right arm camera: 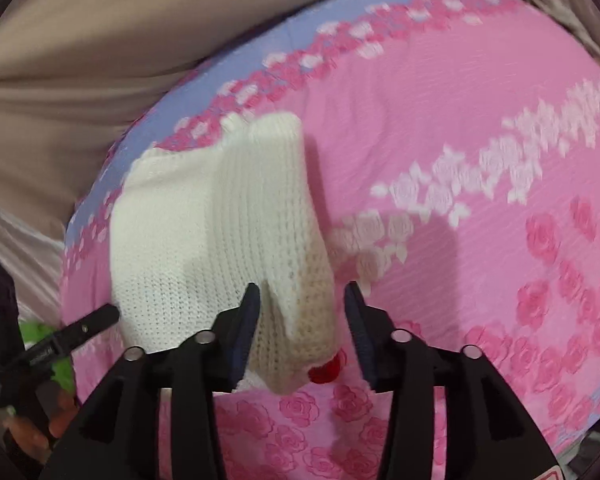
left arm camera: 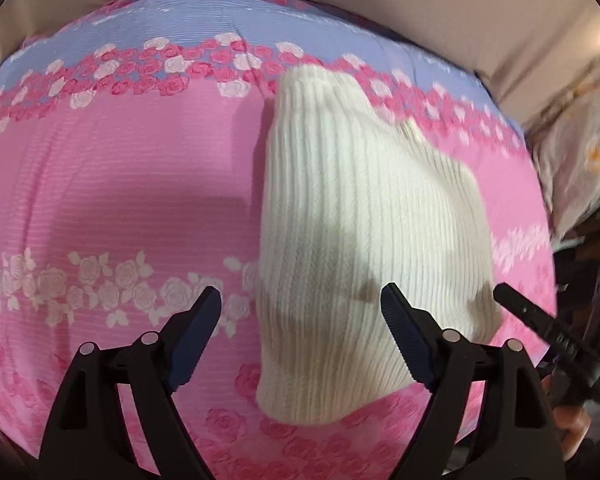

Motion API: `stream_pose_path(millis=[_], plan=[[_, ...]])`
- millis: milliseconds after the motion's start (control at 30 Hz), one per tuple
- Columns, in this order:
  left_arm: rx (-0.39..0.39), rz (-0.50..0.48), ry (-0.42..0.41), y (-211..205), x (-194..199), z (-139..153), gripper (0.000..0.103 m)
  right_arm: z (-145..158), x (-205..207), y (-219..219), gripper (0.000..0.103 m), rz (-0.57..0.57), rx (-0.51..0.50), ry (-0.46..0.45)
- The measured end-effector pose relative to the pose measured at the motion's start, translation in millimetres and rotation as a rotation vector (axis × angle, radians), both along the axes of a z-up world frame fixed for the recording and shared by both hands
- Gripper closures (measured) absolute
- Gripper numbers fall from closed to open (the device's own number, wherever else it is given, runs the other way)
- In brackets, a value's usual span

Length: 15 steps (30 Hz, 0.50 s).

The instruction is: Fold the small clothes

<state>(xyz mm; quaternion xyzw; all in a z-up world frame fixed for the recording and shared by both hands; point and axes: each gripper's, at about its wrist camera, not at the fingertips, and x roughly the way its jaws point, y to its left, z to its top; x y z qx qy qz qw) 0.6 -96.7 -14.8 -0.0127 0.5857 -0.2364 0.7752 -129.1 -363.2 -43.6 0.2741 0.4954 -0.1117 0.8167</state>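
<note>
Both tools gape, seemingly above white knit point(left arm camera: 360, 216).

Motion blur smears the rose print of the bedspread point(right arm camera: 480, 128) in the right wrist view, most along its upper right. A small red part point(right arm camera: 326, 370) shows at the near corner of the white knitted garment point(right arm camera: 220, 220); what it is cannot be told. The left tongs point(right arm camera: 72, 334) enter that view at the left edge, mostly cut off. In the left wrist view the right tongs point(left arm camera: 540, 320) are cut off at the right, and the white knitted garment's point(left arm camera: 340, 220) underside is hidden.
</note>
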Motion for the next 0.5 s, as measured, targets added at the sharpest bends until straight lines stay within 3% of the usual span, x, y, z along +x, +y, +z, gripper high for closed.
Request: stream_pose_path(millis=[67,133,233,367,500], plan=[[0.005,0.021,0.005,-0.5,6.7,-1.2,0.023,8.8,19.2,-1.1,0.058,0.043,-0.079,-0.013],[0.008,0.028,-0.011,-3.9,11.6,-1.0,0.023,7.7,43.4,-7.1,0.064,0.079,-0.069,-0.026],[0.029,0.020,-0.058,-10.3,13.3,0.2,0.023,-6.5,81.0,-0.9,0.100,0.159,-0.050,-0.009],[0.094,0.010,-0.085,-20.3,26.6,-21.3,0.016,-47.6,125.1,7.7,0.103,0.214,-0.019,0.071],[0.058,0.040,-0.049,-14.0,38.8,-33.6,0.010,-29.2,127.8,-1.9,0.103,0.176,0.012,0.060]])
